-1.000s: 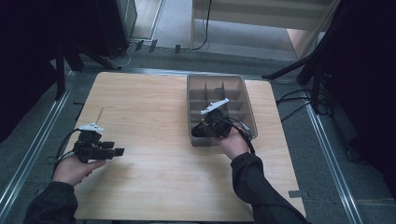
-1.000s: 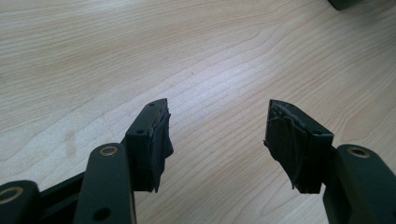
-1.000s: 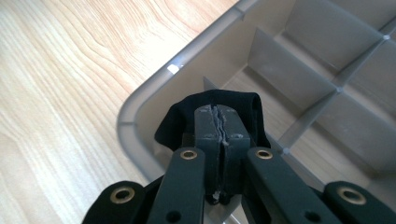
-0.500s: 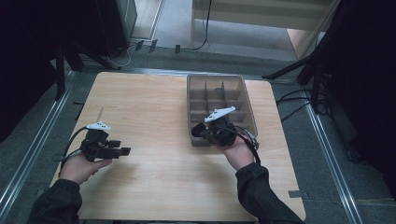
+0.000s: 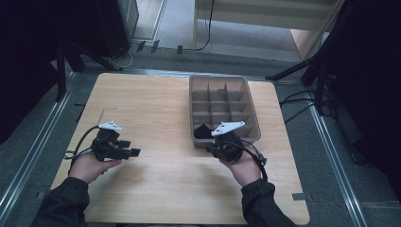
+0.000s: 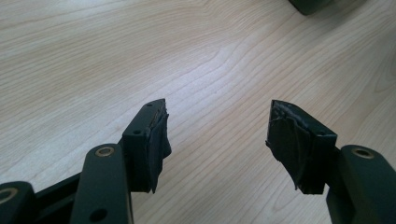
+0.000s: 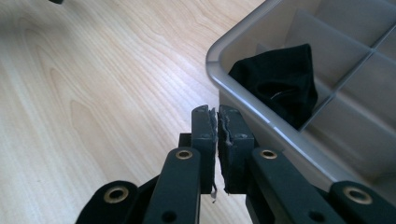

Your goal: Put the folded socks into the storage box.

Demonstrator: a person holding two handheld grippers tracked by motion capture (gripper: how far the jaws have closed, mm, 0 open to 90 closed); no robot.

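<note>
Black sock (image 7: 280,86) sits in the grey tray's (image 5: 253,111) near corner compartment, just beyond the right tongs (image 7: 217,122), pressed closed on nothing. Left tongs (image 6: 217,128) gape wide, empty, well apart from the tray.

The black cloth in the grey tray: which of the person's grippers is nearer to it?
Right. The right gripper sits shut just outside the tray corner holding the black cloth; the left gripper hovers open far across the table.

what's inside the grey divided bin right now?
The grey divided bin holds a black folded cloth item in its near-left corner compartment, and a small dark thing in a far compartment, too small to identify. The right gripper hides part of the near row.
</note>
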